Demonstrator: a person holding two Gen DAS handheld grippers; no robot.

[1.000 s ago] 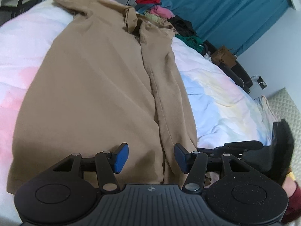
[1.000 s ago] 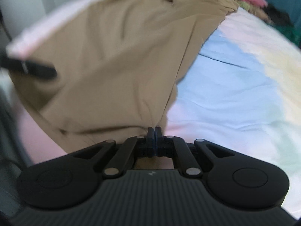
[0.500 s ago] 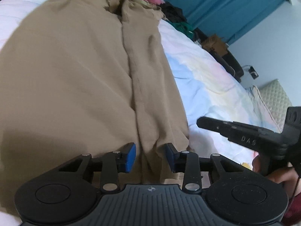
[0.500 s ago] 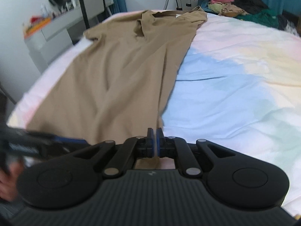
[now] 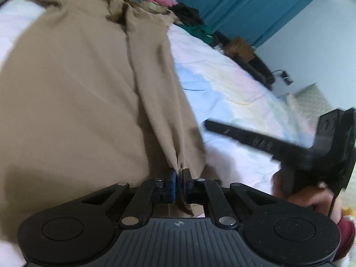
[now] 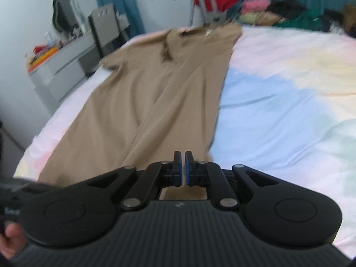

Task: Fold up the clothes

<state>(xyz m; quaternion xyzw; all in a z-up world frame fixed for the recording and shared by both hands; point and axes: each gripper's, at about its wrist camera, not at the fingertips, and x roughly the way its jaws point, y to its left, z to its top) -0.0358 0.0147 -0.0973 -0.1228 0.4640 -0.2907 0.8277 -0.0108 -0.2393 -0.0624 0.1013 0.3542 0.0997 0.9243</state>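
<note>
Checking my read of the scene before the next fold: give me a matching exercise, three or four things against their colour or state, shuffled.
Things:
1. left gripper
2. right gripper
3. shirt
4. curtain

States:
a. teal, hanging behind the bed
b. tan, spread flat along the bed
c. jaws nearly closed with a narrow gap, no cloth between them
d. shut on a pinch of the tan cloth at its near hem

Pairs: 1-d, 2-c, 3-b, 4-a
</note>
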